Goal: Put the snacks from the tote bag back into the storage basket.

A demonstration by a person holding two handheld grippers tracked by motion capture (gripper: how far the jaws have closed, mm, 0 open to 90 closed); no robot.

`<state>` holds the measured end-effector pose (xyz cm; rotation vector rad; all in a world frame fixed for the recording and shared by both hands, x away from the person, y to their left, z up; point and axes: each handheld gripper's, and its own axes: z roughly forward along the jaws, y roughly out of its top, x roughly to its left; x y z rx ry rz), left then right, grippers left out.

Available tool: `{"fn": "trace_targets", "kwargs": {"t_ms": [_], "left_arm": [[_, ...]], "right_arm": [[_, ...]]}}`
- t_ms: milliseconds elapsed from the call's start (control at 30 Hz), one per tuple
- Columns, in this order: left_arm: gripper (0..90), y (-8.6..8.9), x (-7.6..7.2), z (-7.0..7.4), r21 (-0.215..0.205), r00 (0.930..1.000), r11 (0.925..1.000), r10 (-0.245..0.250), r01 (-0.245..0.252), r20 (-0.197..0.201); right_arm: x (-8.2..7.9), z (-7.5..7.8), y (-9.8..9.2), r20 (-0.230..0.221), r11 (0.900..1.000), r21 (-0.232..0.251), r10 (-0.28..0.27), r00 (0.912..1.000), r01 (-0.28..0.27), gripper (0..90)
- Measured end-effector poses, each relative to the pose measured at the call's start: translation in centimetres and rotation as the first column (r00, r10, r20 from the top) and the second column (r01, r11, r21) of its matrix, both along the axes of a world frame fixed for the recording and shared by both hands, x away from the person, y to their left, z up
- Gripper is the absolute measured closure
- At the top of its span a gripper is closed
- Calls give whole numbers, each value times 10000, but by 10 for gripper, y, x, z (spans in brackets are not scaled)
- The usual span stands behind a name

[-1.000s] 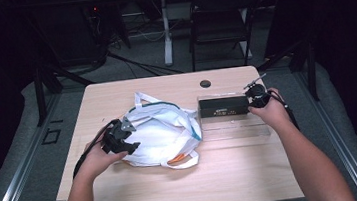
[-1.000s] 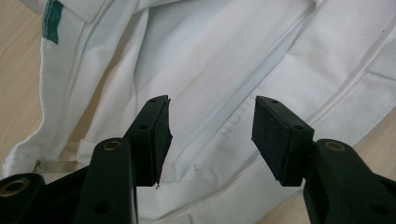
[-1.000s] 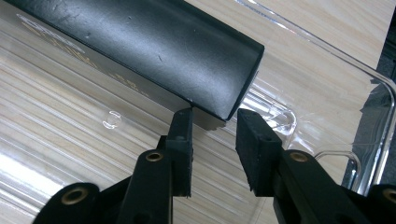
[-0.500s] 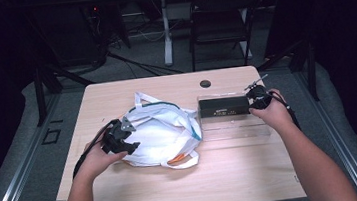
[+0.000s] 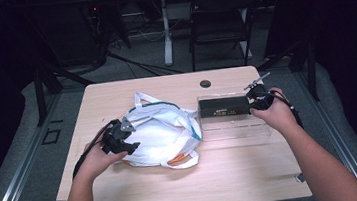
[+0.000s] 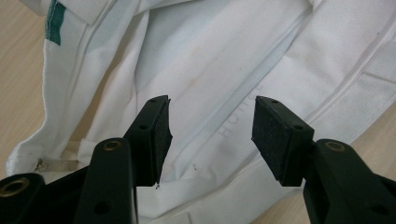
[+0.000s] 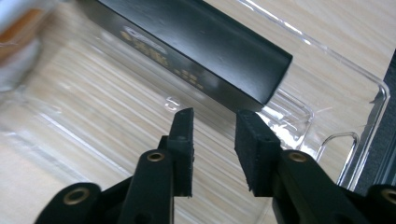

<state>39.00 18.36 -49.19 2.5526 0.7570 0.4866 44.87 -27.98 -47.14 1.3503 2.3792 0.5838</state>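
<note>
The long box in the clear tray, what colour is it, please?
Black box, clearest in the right gripper view.

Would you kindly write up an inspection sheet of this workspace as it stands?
Surface: wooden table, dark round grommet near the far edge.
Job's things: white tote bag, something orange at its mouth; black box in a clear tray.
Clutter: nothing seen.
Grippers: left gripper open over the bag; right gripper open, nothing between its jaws, which have just been closing.
Cables: one trails from the left gripper; more on the floor.
Surroundings: dark room, chair behind.
</note>
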Motion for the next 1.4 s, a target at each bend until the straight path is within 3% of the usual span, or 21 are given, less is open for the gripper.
{"fn": "trace_targets", "kwargs": {"t_ms": [167, 433, 833, 1400], "left_arm": [[465, 1, 0, 0, -70, 10000, 10000, 47, -47, 25], [466, 4, 0, 1, -96, 9999, 9999, 117, -116, 69], [464, 4, 0, 1, -157, 9999, 9998, 116, -116, 46], [462, 5, 0, 2, -177, 9998, 9997, 168, -167, 53]], "right_arm": [[-11, 14, 9, 332, 9989, 108, 444, 9985, -447, 712], [-28, 27, 21, 511, 9953, 278, 916, 9945, -931, 700], [-42, 33, 34, 670, 9904, 377, 1304, 9892, -1331, 688], [-63, 32, 61, 963, 9718, 573, 2227, 9701, -2287, 666]]}}
